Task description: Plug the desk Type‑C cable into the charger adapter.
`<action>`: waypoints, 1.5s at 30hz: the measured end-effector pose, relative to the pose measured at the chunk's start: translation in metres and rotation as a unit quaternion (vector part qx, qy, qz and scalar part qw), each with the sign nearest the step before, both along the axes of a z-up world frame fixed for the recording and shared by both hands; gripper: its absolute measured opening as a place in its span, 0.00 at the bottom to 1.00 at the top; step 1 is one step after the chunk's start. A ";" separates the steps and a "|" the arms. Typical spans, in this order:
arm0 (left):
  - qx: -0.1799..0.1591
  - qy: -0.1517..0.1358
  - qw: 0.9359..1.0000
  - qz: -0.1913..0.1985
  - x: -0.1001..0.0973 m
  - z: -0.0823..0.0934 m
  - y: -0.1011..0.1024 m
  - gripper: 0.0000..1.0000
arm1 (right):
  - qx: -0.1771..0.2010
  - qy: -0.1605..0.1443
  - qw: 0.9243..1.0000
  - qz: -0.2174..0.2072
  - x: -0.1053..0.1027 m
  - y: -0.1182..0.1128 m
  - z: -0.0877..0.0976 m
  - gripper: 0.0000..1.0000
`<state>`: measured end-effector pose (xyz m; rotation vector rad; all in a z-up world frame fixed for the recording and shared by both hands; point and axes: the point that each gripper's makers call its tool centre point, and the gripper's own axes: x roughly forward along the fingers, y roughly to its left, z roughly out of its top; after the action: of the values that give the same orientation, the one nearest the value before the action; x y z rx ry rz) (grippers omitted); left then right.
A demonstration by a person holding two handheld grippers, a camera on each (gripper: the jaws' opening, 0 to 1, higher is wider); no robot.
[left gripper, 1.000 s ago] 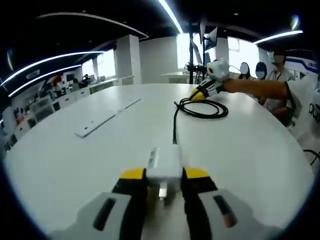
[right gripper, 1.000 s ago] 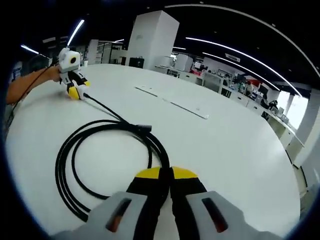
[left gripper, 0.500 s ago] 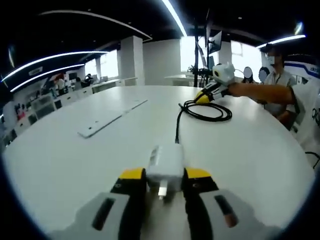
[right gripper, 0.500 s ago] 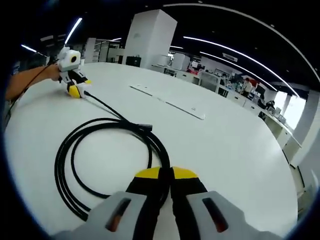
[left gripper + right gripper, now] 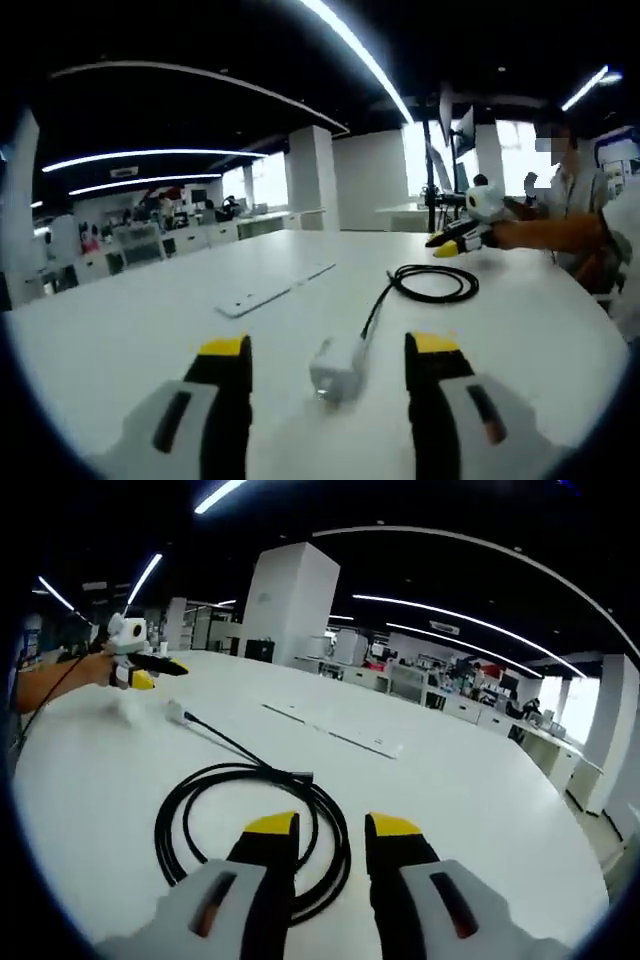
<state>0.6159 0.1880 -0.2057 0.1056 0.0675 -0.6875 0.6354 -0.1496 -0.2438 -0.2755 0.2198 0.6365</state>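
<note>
Left gripper [image 5: 327, 350]: jaws spread wide, grasping nothing. The white charger adapter [image 5: 338, 364] lies on the tabletop [image 5: 130, 330] between them, touching neither. Its prongs look to point back toward the camera, though that end is blurred. The black Type-C cable [image 5: 378, 310] runs out of its far end, so the plug reads as seated. My guess is the adapter lies loose because the joint no longer needs bracing.

Right gripper [image 5: 332, 830]: jaws parted, nothing between them. It hovers over the near edge of the cable's coil [image 5: 250, 820], which lies in flat loops on the tabletop. A dark connector [image 5: 298, 776] sits on the far side of the coil; whether it is a free end I cannot tell. From the coil a single strand runs off to the adapter, near the left gripper as it shows at upper left of the right gripper view.

Also on the tabletop: a flat white strip [image 5: 275, 289], well apart from the cable.

Judgement: the plugging itself appears done, both grippers released.
</note>
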 end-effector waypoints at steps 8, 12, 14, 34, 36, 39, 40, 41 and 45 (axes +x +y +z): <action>-0.050 -0.047 0.996 0.054 -0.065 0.024 0.038 0.72 | 0.100 -0.037 0.994 0.010 -0.056 -0.006 0.036 0.41; -0.046 -0.034 0.994 0.096 -0.111 0.012 0.053 0.79 | 0.128 -0.053 0.990 0.012 -0.080 -0.010 0.045 0.45; -0.054 -0.031 0.990 0.124 -0.127 0.009 0.063 0.80 | 0.144 -0.061 0.988 0.011 -0.098 -0.009 0.050 0.52; -0.113 -0.045 0.967 0.222 -0.259 -0.006 0.057 0.99 | 0.177 -0.133 0.974 -0.052 -0.219 -0.016 0.043 0.80; -0.121 -0.057 0.965 0.224 -0.267 -0.002 0.053 0.99 | 0.171 -0.135 0.975 -0.051 -0.222 -0.013 0.043 0.84; -0.133 -0.056 0.963 0.229 -0.273 -0.005 0.054 1.00 | 0.163 -0.140 0.975 -0.054 -0.227 -0.011 0.043 0.88; -0.134 -0.055 0.961 0.234 -0.275 -0.006 0.056 1.00 | 0.164 -0.140 0.975 -0.053 -0.227 -0.010 0.043 0.91; -0.136 -0.057 0.961 0.236 -0.276 -0.006 0.057 1.00 | 0.168 -0.134 0.975 -0.054 -0.228 -0.009 0.042 0.94; -0.161 -0.072 0.953 0.248 -0.284 -0.002 0.064 1.00 | 0.171 -0.128 0.975 -0.059 -0.233 -0.009 0.037 0.99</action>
<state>0.3324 0.2525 -0.2074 -0.1734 -0.1550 -0.1802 0.4028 -0.1582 -0.2070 -0.0095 -0.1208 0.5053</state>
